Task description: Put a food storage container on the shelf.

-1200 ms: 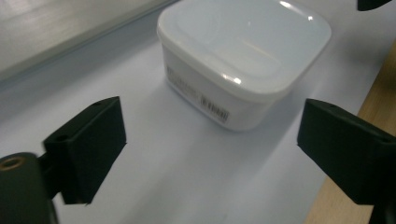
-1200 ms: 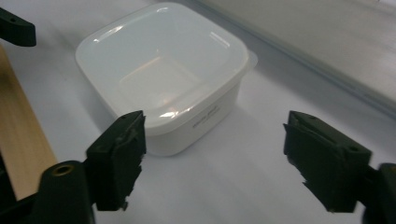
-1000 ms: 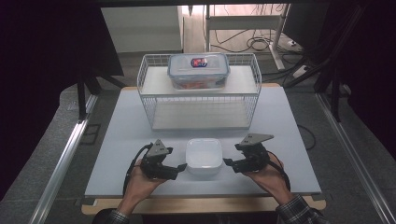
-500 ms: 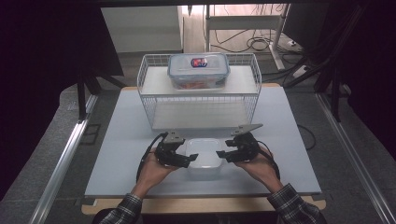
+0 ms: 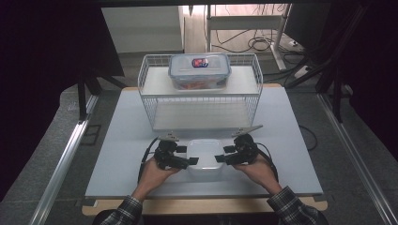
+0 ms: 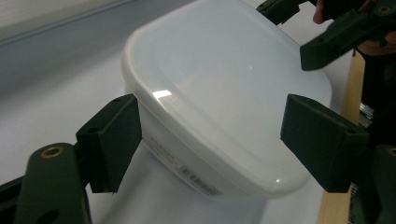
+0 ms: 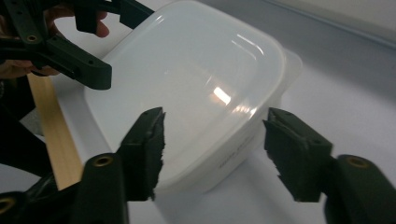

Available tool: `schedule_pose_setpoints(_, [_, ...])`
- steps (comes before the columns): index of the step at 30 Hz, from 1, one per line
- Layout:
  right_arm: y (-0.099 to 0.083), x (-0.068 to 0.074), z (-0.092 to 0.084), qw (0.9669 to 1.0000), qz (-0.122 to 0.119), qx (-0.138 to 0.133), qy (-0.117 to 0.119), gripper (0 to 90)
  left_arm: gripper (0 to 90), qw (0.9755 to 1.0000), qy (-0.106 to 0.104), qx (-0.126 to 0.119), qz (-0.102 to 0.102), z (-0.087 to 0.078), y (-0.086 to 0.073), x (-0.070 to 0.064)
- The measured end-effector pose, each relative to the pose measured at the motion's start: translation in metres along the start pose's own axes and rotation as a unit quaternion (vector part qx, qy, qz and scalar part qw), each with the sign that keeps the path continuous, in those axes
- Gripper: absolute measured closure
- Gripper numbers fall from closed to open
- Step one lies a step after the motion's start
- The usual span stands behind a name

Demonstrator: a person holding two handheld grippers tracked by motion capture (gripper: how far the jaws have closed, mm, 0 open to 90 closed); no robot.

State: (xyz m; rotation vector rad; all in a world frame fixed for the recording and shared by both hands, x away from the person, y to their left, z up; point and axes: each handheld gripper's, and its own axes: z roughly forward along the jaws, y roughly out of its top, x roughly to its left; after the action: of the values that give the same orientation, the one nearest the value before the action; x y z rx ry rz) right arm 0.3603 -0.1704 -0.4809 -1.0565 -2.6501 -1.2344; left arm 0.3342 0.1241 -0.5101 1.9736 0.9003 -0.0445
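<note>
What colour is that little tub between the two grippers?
The tub is milky white and slightly see-through, lid included. The left gripper view shows it best.

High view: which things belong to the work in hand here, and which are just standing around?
In hand:
- white lidded container
- left gripper, jaws open at its left edge
- right gripper, jaws open at its right edge

Standing by:
- wire rack
- clear clip-lid box on the rack's upper shelf

A pale table (image 5: 117, 154) stands on grey floor (image 5: 56, 117), cables (image 5: 263, 44) trailing behind.
</note>
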Motion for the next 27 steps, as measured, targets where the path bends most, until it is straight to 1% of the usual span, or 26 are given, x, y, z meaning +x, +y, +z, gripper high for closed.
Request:
schedule_pose_setpoints(3, [-0.004, -0.001, -0.005, 0.9996, 0.026, 0.002, 0.011, 49.2, 30.5, 0.9998, -0.008, 0.002, -0.018, -0.005, -0.004, -0.001])
schedule_pose_setpoints(5, [-0.005, -0.003, -0.007, 0.9989, 0.044, 0.003, 0.015, 50.9, 38.1, 0.9994, -0.011, 0.001, -0.032, -0.008, -0.005, -0.002])
schedule_pose_setpoints(7, [-0.005, -0.005, -0.007, 0.9980, 0.061, 0.002, 0.019, 53.5, 41.8, 0.9990, -0.014, 0.002, -0.042, -0.010, -0.006, -0.002])
schedule_pose_setpoints(9, [-0.005, -0.005, -0.009, 0.9972, 0.072, 0.005, 0.020, 56.6, 46.1, 0.9987, -0.018, 0.005, -0.048, -0.013, -0.006, -0.002])
schedule_pose_setpoints(11, [-0.004, -0.006, -0.011, 0.9966, 0.078, 0.006, 0.026, 59.3, 49.5, 0.9986, -0.022, 0.005, -0.047, -0.014, -0.007, -0.001])
schedule_pose_setpoints(14, [-0.006, -0.009, -0.011, 0.9954, 0.089, 0.002, 0.036, 60.0, 50.0, 0.9981, -0.030, 0.001, -0.053, -0.013, -0.007, 0.003])
schedule_pose_setpoints(16, [-0.006, -0.009, -0.010, 0.9957, 0.087, 0.000, 0.033, 60.1, 49.5, 0.9981, -0.035, -0.001, -0.051, -0.013, -0.007, 0.005])
schedule_pose_setpoints(18, [-0.005, -0.008, -0.011, 0.9963, 0.081, -0.001, 0.028, 61.3, 46.7, 0.9985, -0.032, -0.002, -0.046, -0.011, -0.006, 0.006])
schedule_pose_setpoints(19, [-0.005, -0.007, -0.011, 0.9968, 0.077, -0.003, 0.024, 64.8, 44.0, 0.9983, -0.030, -0.001, -0.050, -0.009, -0.005, 0.007])
schedule_pose_setpoints(20, [-0.005, -0.005, -0.012, 0.9976, 0.065, -0.010, 0.019, 70.7, 41.7, 0.9976, -0.034, -0.003, -0.060, -0.006, -0.005, 0.009])
schedule_pose_setpoints(21, [-0.005, -0.003, -0.012, 0.9985, 0.051, -0.013, 0.012, 71.8, 39.5, 0.9975, -0.034, -0.002, -0.062, -0.005, -0.004, 0.010])
schedule_pose_setpoints(23, [-0.003, 0.003, -0.013, 0.9994, 0.033, -0.008, -0.005, 73.1, 38.8, 0.9968, -0.036, 0.001, -0.072, -0.005, -0.003, 0.011])
schedule_pose_setpoints(24, [-0.002, 0.004, -0.013, 0.9996, 0.028, -0.005, -0.008, 72.6, 39.0, 0.9965, -0.036, 0.003, -0.075, -0.005, -0.003, 0.011])
schedule_pose_setpoints(25, [-0.002, 0.004, -0.013, 0.9997, 0.025, -0.002, -0.007, 71.1, 39.1, 0.9958, -0.040, 0.001, -0.082, -0.004, -0.003, 0.012])
schedule_pose_setpoints(26, [-0.001, 0.003, -0.013, 0.9995, 0.030, 0.004, -0.002, 66.2, 39.0, 0.9944, -0.048, 0.004, -0.094, -0.004, -0.004, 0.014])
schedule_pose_setpoints(27, [0.000, 0.001, -0.011, 0.9992, 0.039, 0.011, 0.004, 58.8, 38.6, 0.9927, -0.056, 0.003, -0.107, -0.003, -0.004, 0.015])
